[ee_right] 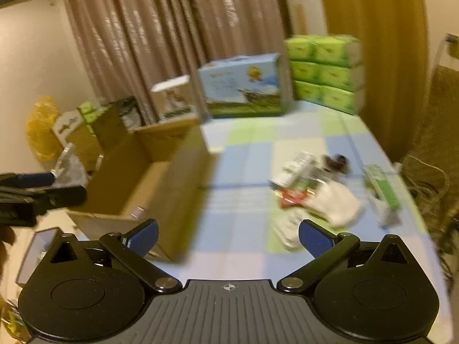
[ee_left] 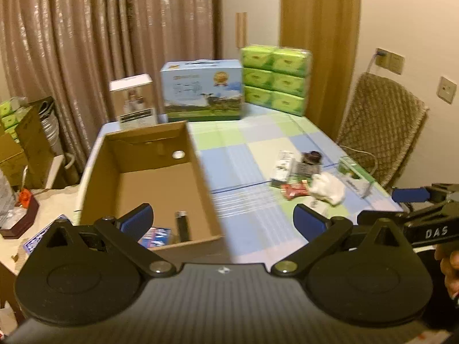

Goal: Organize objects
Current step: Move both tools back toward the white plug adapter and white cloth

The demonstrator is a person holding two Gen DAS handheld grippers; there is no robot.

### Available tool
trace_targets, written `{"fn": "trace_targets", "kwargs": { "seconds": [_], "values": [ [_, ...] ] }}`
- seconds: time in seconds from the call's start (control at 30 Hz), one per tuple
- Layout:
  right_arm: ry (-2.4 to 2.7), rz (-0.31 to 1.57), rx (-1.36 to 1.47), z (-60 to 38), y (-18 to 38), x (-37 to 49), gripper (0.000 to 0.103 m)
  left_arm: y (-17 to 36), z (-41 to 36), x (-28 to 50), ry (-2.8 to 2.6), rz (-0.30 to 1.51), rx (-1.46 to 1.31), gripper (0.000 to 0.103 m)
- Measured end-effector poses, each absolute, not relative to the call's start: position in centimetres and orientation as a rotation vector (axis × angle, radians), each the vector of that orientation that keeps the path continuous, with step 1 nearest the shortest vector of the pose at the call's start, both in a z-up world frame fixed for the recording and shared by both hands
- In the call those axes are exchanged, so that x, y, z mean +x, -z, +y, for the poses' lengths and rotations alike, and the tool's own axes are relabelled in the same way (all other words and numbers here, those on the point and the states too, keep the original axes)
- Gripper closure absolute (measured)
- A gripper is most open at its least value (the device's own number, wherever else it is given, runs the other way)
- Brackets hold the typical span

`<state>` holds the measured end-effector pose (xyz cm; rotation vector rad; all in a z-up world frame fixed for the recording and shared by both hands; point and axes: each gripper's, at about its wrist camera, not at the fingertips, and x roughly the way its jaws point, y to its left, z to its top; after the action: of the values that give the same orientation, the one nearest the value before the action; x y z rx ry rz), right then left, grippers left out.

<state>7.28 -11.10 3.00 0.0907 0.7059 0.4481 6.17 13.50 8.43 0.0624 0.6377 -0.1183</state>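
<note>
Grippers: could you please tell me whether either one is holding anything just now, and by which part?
Nothing is held. The left gripper and right gripper both stand wide open with no thing between their pads, above the table.

Only one marking can be read: the white letters "DAS" on the black body of the right gripper (ee_left: pixel 430 200), at the right edge of the left wrist view. The printing on the far boxes (ee_left: pixel 200 90) is too blurred (and too small) to read.
</note>
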Motion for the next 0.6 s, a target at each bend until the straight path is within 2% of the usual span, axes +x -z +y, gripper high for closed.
{"fn": "trace_targets", "kwargs": {
  "seconds": [0.3, 0.6],
  "values": [
    [-0.282, 0.725, 0.153, -19.4, -1.6, 5.4, 0.002, -6.4, 7.0, 6.8, 0.229, 0.67, 0.075, 0.001],
    [-0.24, 0.709, 0.145, -22.6, -1.1, 6.1, 0.002, -2.8, 2.7, 8.5, 0.304, 0.721, 0.139, 0.001]
  ]
}}
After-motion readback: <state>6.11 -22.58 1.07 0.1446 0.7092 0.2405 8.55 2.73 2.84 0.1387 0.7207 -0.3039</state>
